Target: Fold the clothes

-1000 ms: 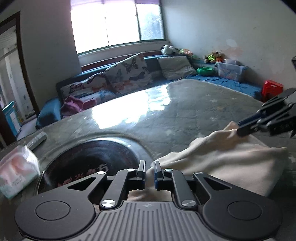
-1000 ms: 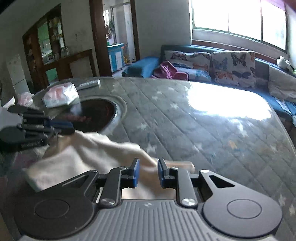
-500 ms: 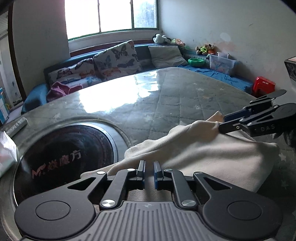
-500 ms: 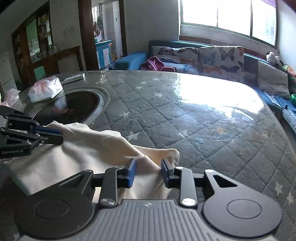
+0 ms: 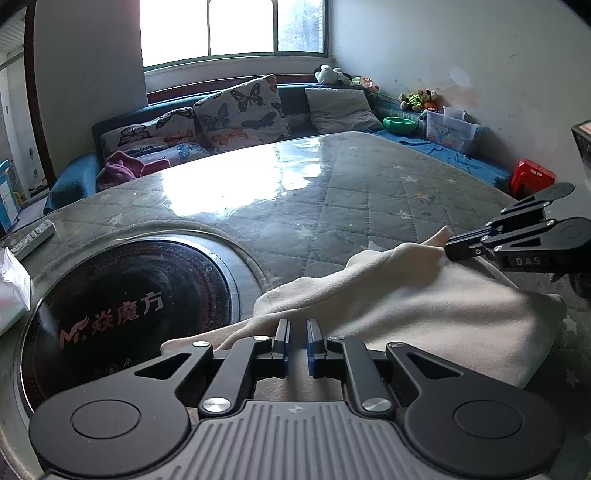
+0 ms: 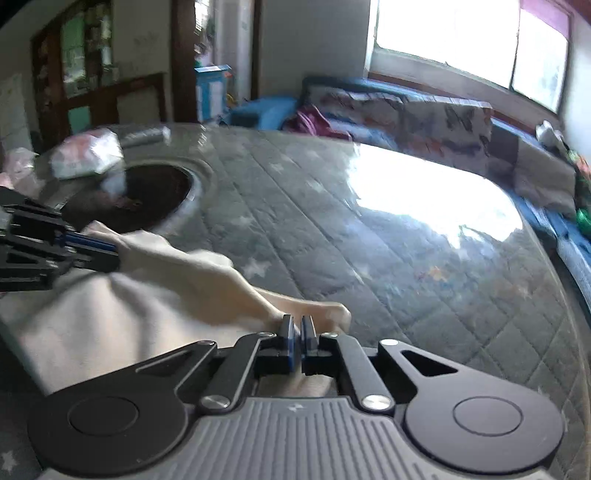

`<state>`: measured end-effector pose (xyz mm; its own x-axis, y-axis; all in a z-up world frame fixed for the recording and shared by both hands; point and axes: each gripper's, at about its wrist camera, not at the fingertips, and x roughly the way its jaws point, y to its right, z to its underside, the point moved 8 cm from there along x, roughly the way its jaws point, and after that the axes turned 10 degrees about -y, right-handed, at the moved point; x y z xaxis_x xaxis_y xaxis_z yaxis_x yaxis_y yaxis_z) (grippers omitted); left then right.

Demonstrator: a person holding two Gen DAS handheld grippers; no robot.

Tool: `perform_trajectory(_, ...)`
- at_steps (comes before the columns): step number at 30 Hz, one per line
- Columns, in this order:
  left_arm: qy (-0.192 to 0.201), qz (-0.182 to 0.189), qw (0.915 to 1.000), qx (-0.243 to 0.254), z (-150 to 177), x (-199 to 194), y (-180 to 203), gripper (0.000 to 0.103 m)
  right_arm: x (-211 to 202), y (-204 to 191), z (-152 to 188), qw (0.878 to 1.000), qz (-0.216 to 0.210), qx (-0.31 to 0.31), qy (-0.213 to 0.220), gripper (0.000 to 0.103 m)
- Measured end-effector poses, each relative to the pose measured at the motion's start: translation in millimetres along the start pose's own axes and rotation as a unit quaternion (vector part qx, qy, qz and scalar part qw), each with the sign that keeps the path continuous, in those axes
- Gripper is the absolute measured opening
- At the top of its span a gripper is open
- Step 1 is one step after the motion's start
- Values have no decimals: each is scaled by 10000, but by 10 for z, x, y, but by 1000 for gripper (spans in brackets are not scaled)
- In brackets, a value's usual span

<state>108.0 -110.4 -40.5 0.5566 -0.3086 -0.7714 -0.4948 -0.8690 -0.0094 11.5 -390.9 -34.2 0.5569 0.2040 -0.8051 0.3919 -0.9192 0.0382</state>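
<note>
both grippers pinch the cream garment (image 5: 424, 306) on the quilted table (image 5: 332, 206): left gripper (image 5: 297, 338) and right gripper (image 6: 296, 332) each clamp an edge.

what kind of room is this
Most likely a lived-in home living room: a blue sofa with butterfly cushions under a window, stuffed toys by the wall, and a table with a built-in cooktop.

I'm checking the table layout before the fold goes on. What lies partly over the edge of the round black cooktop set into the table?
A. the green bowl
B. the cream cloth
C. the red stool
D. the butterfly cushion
B: in the left wrist view a corner of the cream cloth overlaps the near rim of the cooktop; the cushions, stool and bowl sit away from the table.
</note>
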Motion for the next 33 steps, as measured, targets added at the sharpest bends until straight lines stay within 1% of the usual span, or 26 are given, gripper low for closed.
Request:
perform_trajectory(2, -11, 0, 10000, -29, 0, -10, -2, 12, -49, 21, -28, 9999, -19, 74, 115, 3)
perform_trajectory(6, -35, -31, 10000, -52, -29, -20, 11, 13, -212, -92, -130, 9976, -594, 164, 323, 7)
perform_trajectory(9, -2, 4, 9999, -138, -76, -40, 20, 14, -175, -270, -214, 9952, -933, 9, 287, 8)
perform_trajectory(11, 1, 3, 9999, -144, -102, -38, 32, 14, -83, -357, -253, 9945, -1028, -57, 215, 8)
perform_trajectory(16, -153, -6, 9996, -220, -135, 58, 25, 14, 166, -382, -276, 9953, -965, -26, 18, 8)
perform_trajectory(17, -169, -5, 9996, -235, -135, 72, 23, 14, 162, -370, -285, 9955, -951, -22, 25, 8)
perform_trajectory(22, -190, 5, 9994, -300, -129, 87, 16, 15, -62, -323, -243, 9955, -927, -167, 117, 9)
perform_trajectory(25, -156, 10, 9993, -343, -119, 70, 29, 16, -265, -399, -128, 9943, -949, -445, 184, 9)
perform_trajectory(27, -131, -7, 9994, -335, -118, 64, 45, 20, -361, -471, -31, 9932, -961, -636, 175, 9)
perform_trajectory(31, -123, -61, 9994, -313, -116, 75, 55, 20, -390, -507, 158, 9934, -847, -772, 89, 9)
perform_trajectory(33, -124, -64, 9994, -330, -115, 76, 50, 20, -353, -423, 248, 9953, -720, -654, 9, 9)
